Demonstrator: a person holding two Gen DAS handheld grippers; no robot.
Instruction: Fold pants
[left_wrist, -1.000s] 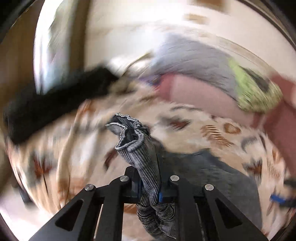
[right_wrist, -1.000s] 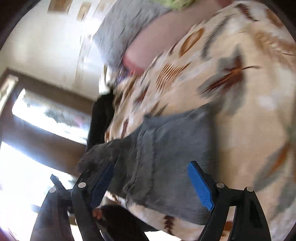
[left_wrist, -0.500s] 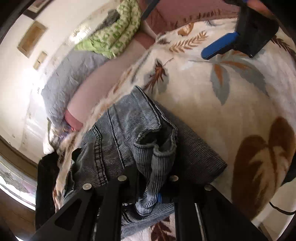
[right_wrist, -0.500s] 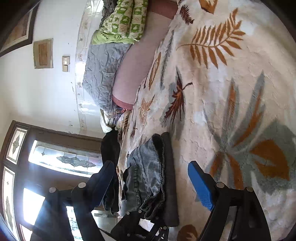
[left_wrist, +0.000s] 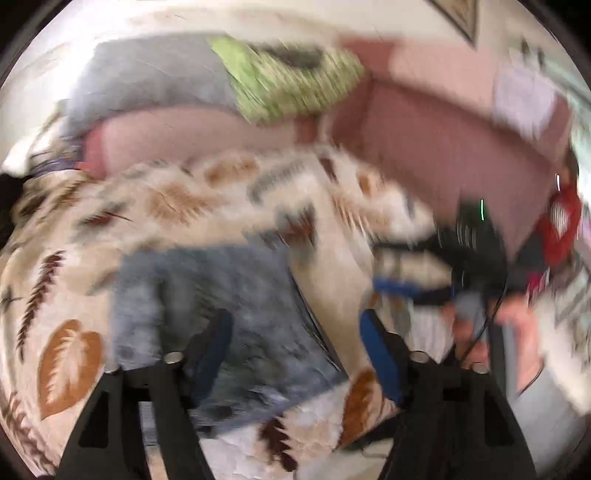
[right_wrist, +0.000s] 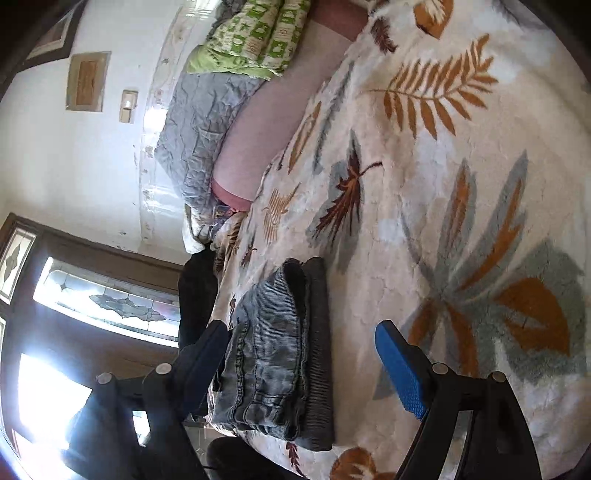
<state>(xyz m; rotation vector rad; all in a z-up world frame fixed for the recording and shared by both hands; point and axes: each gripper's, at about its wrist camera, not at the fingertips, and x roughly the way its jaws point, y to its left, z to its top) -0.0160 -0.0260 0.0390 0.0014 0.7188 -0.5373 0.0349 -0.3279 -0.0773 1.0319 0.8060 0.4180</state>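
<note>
The grey-blue jeans (right_wrist: 273, 354) lie folded in a compact stack on the leaf-patterned blanket (right_wrist: 443, 184). In the blurred left wrist view the jeans (left_wrist: 207, 295) lie just beyond my left gripper (left_wrist: 295, 347), which is open and empty above them. My right gripper (right_wrist: 303, 365) is open and empty, with its jaws spread above the folded jeans. It also shows in the left wrist view (left_wrist: 399, 273) at the right, held by a hand.
A grey quilt (right_wrist: 199, 129), a green patterned blanket (right_wrist: 258, 33) and a pink cushion (right_wrist: 266, 122) lie at the far end of the bed. A black garment (right_wrist: 195, 288) hangs at the bed's edge by the window. A pink sofa (left_wrist: 443, 140) stands behind.
My left gripper has let go of the jeans and opened; the jeans now lie flat on the blanket. The left camera has swung round fast. The right gripper has stayed open.
</note>
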